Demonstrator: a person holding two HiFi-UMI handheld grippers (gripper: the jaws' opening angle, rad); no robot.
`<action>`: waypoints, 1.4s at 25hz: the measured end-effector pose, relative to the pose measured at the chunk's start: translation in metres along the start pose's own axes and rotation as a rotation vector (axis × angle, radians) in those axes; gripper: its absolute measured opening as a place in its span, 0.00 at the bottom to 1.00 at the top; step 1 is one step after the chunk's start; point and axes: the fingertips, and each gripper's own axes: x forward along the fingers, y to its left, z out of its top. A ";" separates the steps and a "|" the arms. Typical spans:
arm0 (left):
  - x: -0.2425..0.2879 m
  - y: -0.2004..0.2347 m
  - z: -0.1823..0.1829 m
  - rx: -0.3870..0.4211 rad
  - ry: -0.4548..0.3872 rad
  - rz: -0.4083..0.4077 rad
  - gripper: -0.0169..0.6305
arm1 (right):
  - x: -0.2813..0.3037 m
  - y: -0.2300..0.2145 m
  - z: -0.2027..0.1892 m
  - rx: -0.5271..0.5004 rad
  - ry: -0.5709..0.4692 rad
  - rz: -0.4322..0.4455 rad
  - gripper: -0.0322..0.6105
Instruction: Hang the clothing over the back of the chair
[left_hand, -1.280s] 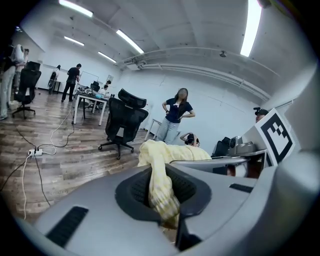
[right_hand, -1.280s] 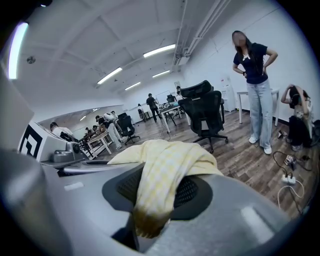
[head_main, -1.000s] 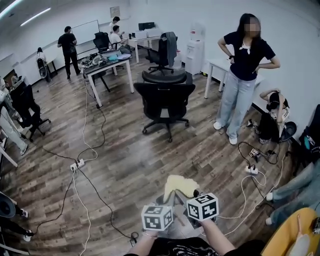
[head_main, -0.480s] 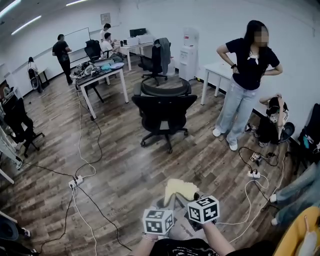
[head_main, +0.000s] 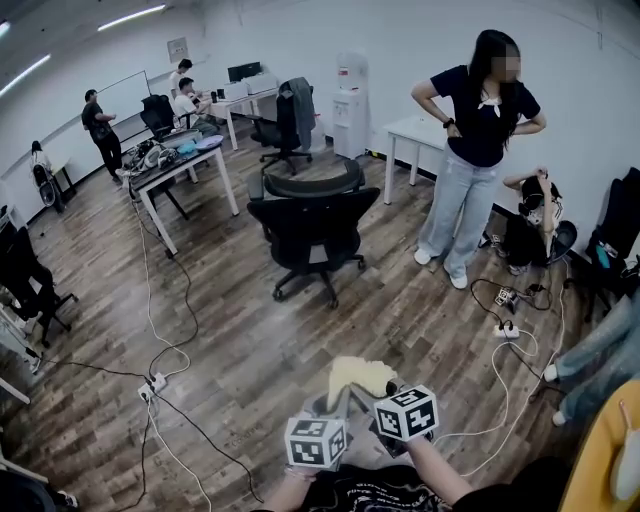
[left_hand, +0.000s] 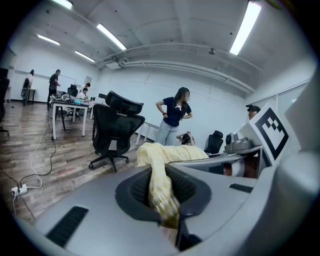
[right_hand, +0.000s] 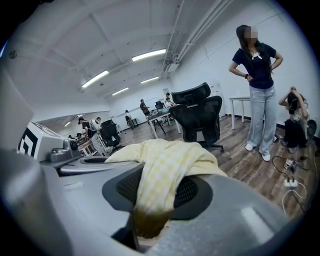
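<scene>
A pale yellow checked garment (head_main: 358, 376) is bunched between my two grippers, low in the head view. My left gripper (head_main: 335, 402) is shut on one end of the garment (left_hand: 159, 170), which runs down between its jaws (left_hand: 162, 202). My right gripper (head_main: 376, 392) is shut on the other end of the garment (right_hand: 165, 167), which drapes over its jaws (right_hand: 150, 212). The black office chair (head_main: 310, 232) stands well ahead on the wood floor, its back towards me. The chair also shows in the left gripper view (left_hand: 114, 134) and the right gripper view (right_hand: 199, 116).
A person (head_main: 472, 150) stands right of the chair and another crouches by the wall (head_main: 530, 215). Cables and a power strip (head_main: 152, 384) trail over the floor on the left; more cables (head_main: 505, 340) lie on the right. Tables (head_main: 178, 168), a second chair (head_main: 285, 122) and a white table (head_main: 418, 132) stand behind.
The chair has drawn a little nearer and lower in the head view as I walk towards it. Both grippers keep the garment held in the same way.
</scene>
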 end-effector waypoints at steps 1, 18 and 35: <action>0.000 0.001 -0.001 0.000 0.007 -0.002 0.08 | 0.002 0.000 -0.001 0.003 0.004 0.000 0.25; 0.023 0.031 0.002 -0.035 0.041 0.042 0.08 | 0.040 -0.012 0.005 0.008 0.038 0.098 0.25; 0.091 0.070 0.035 -0.085 0.062 0.103 0.08 | 0.096 -0.064 0.045 0.008 0.092 0.136 0.25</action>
